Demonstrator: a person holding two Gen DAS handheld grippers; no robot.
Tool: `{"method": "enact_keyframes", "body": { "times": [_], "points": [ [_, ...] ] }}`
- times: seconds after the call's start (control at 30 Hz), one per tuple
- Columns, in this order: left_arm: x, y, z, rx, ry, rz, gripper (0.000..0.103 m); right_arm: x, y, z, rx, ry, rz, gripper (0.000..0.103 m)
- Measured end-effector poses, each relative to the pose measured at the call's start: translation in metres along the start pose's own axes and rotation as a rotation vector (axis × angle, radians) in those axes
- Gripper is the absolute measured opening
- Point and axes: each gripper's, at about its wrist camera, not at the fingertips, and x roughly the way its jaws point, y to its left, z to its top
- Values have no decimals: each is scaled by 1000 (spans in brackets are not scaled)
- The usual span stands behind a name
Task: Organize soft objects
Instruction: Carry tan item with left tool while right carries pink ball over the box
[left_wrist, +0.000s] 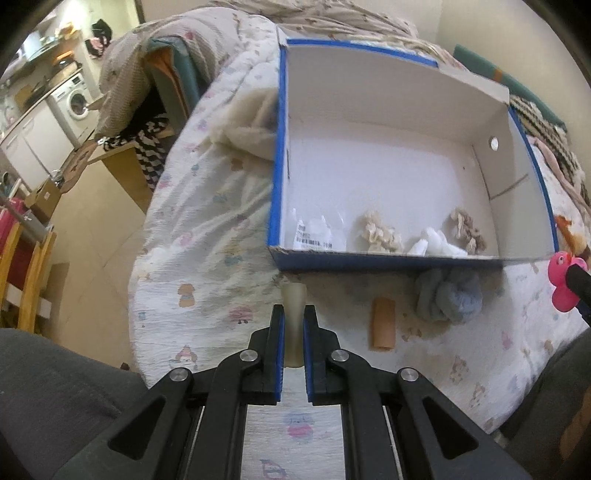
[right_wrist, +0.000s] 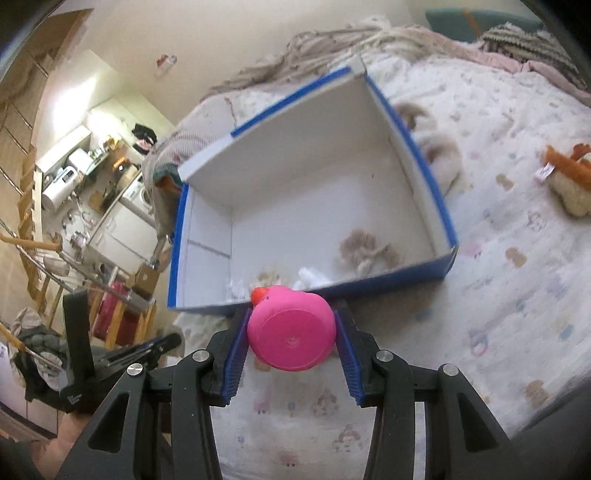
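Observation:
A blue box with a white inside (left_wrist: 280, 155) (right_wrist: 443, 214) lies on the bed. It holds a beige scrunchie (left_wrist: 380, 232), a white soft piece (left_wrist: 436, 243), a brown scrunchie (left_wrist: 467, 229) (right_wrist: 365, 251) and a clear packet (left_wrist: 314, 236). My left gripper (left_wrist: 293, 314) is shut on a pale beige tube (left_wrist: 293, 295) just in front of the box. My right gripper (right_wrist: 291, 325) is shut on a pink rubber duck (right_wrist: 291, 328) (left_wrist: 563, 280) near the box's front edge.
A tan tube (left_wrist: 383, 323) and a blue-grey fluffy bundle (left_wrist: 448, 295) lie on the patterned sheet before the box. An orange and cream plush (right_wrist: 569, 177) lies right of it. A cream fleece (left_wrist: 247, 125) sits at its left. The bed edge drops to the floor on the left.

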Motion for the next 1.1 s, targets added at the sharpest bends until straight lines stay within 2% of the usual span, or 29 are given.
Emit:
{"method": "enact_keyframes", "body": {
  "times": [0.2, 0.5, 0.77, 1.1],
  "points": [
    [-18, -1, 9, -2, -118, 42, 8, -11, -1, 14, -24, -75, -2, 48],
    [-29, -15, 40, 11, -179, 39, 8, 1, -3, 45, -77, -114, -11, 48],
    [-14, -34, 72, 33, -179, 21, 8, 22, -7, 66, -108, -107, -35, 48],
    [29, -62, 99, 62, -119, 31, 8, 48, -17, 84, -121, -72, -86, 48]
  ]
}}
